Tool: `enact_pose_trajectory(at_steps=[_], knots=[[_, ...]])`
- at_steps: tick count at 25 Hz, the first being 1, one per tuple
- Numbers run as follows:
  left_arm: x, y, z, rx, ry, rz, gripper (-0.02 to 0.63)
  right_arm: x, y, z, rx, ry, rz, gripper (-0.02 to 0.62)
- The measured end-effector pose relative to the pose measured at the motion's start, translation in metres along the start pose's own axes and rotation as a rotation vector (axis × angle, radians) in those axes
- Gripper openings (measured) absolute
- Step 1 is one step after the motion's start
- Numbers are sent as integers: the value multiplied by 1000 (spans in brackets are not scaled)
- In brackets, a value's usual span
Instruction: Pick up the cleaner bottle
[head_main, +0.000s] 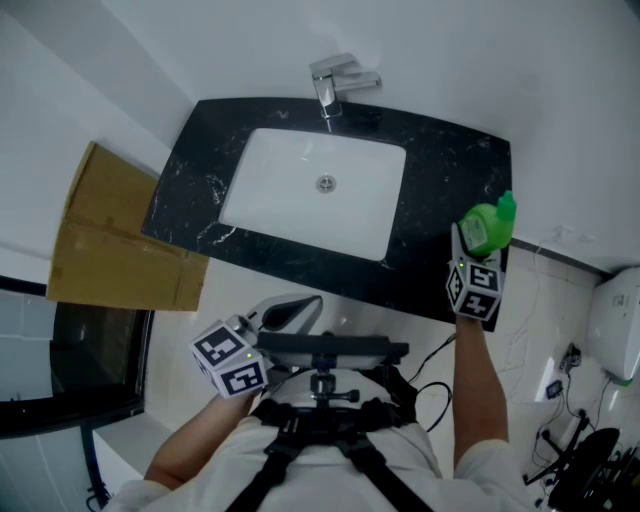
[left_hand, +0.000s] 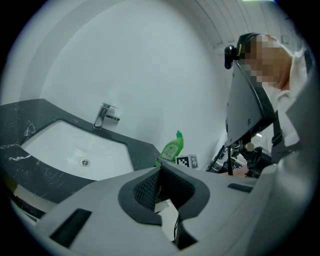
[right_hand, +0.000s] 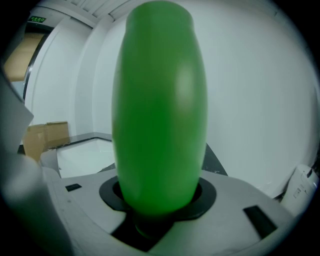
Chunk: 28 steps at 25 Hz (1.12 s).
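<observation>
The green cleaner bottle (head_main: 487, 228) stands at the right end of the black counter (head_main: 440, 160), close to the white wall. My right gripper (head_main: 480, 248) has one jaw on each side of its lower body and is shut on it. In the right gripper view the bottle (right_hand: 159, 110) fills the middle and sits tight in the black pads (right_hand: 206, 196). My left gripper (head_main: 290, 312) hangs near my body, in front of the counter, open and holding nothing. From the left gripper view (left_hand: 162, 192) the bottle (left_hand: 171, 148) shows upright past the sink.
A white basin (head_main: 300, 200) with a chrome faucet (head_main: 335, 80) is set in the counter. A cardboard box (head_main: 110, 235) leans at the left. A white wall unit (head_main: 615, 320) and cables (head_main: 560, 440) are at the right.
</observation>
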<state>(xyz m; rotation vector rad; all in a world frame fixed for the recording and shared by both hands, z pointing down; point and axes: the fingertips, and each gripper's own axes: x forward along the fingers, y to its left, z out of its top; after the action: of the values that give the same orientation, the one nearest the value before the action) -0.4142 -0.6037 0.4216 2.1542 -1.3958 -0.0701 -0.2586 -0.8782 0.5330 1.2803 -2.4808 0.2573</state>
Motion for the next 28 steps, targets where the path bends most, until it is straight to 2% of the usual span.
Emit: enact_pose_trajectory(at_steps=[6,18,28], knots=[[2,1,1,-3,-4,-6,-5,-4,-4,3,-12,6,-8,181],[6,2,6,-7,-29,-37,-5,-24,-4,40,-103,-14,-24,181],[2,2,11,-4,-63,-50,-6,-41,-7,55,-134,-6,-35,181]])
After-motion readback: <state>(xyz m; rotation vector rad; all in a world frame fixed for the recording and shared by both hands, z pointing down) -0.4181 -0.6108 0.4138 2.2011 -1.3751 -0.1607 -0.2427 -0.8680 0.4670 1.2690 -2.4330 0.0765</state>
